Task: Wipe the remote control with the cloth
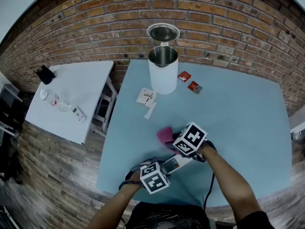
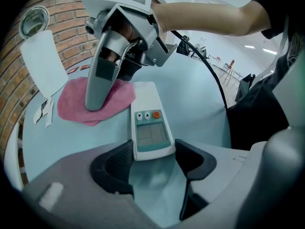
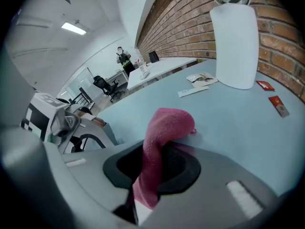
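Observation:
A white remote control (image 2: 150, 120) with a small screen and an orange button lies on the light blue table (image 1: 238, 123). Its near end sits between the pads of my left gripper (image 2: 153, 159), which press on both its sides. In the head view this gripper (image 1: 167, 167) is at the table's front edge. A pink cloth (image 2: 119, 97) lies just left of the remote. My right gripper (image 3: 155, 163) is shut on a fold of the cloth (image 3: 164, 128) and holds it down on the table. From the head view, the cloth (image 1: 164, 135) shows beyond the right gripper (image 1: 171, 141).
A white kettle (image 1: 163, 69) with its lid (image 1: 163, 32) open stands at the table's far side. Two red sachets (image 1: 184, 76) and some paper slips (image 1: 147, 97) lie near it. A white side table (image 1: 71, 97) stands to the left, and a brick wall runs behind.

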